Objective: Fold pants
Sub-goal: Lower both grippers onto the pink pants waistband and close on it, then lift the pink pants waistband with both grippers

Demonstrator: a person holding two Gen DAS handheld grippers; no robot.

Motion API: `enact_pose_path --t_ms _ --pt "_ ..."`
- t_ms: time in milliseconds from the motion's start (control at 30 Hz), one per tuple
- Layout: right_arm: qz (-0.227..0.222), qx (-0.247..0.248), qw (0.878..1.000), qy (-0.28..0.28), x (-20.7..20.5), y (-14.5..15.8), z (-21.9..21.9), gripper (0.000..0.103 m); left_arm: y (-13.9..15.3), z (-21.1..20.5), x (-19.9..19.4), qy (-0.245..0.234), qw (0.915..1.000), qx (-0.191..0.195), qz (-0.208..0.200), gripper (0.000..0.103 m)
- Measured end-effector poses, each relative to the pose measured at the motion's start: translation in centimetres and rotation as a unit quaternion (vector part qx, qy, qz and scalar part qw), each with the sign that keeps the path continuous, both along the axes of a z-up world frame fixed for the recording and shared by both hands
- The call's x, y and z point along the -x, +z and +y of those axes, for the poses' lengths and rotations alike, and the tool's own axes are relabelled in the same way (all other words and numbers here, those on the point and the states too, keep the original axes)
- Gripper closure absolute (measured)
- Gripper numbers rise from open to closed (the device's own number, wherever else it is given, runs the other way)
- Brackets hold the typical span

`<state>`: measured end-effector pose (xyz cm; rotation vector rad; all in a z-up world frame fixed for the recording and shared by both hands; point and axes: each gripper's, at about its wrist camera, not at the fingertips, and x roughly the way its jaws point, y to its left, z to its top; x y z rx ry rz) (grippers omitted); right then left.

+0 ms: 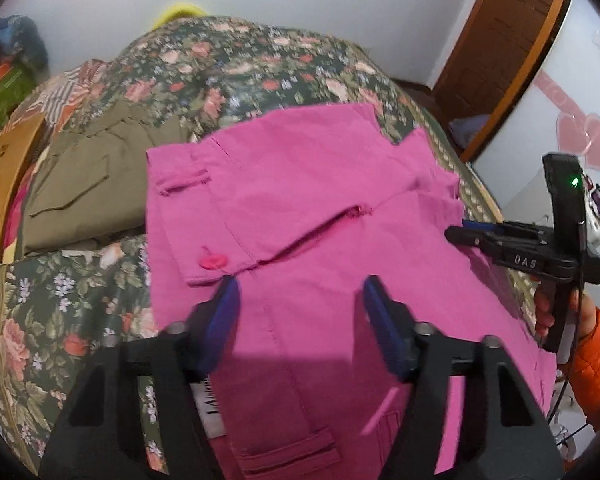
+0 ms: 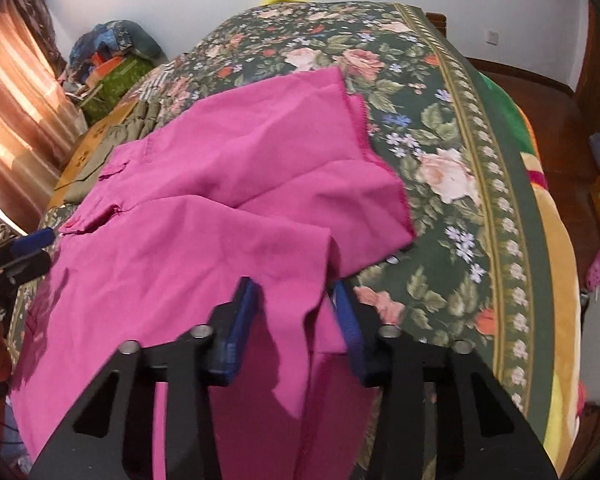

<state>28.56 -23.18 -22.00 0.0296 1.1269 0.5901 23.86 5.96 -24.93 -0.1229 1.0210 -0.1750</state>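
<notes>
Floral bedding, a dark green quilt printed with pink roses and edged by a pale patterned border, covers the bed that fills both views. One pair of magenta pants lies spread across it, a thin woven cloth with soft creases, partly folded over itself. Near the waist end sit a flapped pocket, a single pink button and a belt loop; in the right wrist view the raw, stitched hem edges run toward 1 o'clock.

Over the pants, the left gripper hovers at 6 o'clock of its own view, its two blue ribbed pads set wide apart with nothing between them. The right gripper also stands wide, and a loose flap of the magenta cloth lies in the gap between its blue pads; whether either pad touches the cloth I cannot tell. From the left wrist view that same black tool reaches in at 3 o'clock, its tips at the cloth's edge, held by a hand in an orange sleeve.

Beyond the pants, at 9 o'clock, rests one folded olive-drab garment with a pocket flap. A brown wooden door stands at 1 o'clock against the white wall.
</notes>
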Motion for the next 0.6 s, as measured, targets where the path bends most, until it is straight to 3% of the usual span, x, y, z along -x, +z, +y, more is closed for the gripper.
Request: enact_pose_path --t_ms 133,400,600 --pt "-0.001 -0.003 1.000 0.004 0.3 0.0 0.0 0.089 -1.1 -0.5 0.1 -0.002 0.9997 -0.007 0.023 0.073" --pt "0.005 -0.001 1.000 0.010 2.2 0.5 -0.9 0.091 -1.6 -0.8 2.4 -0.005 0.9994 -0.019 0.029 0.078" --pt "0.016 0.018 1.000 0.005 2.4 1.3 -1.3 0.084 0.0 0.9 3.0 0.023 0.9995 -0.015 0.019 0.077"
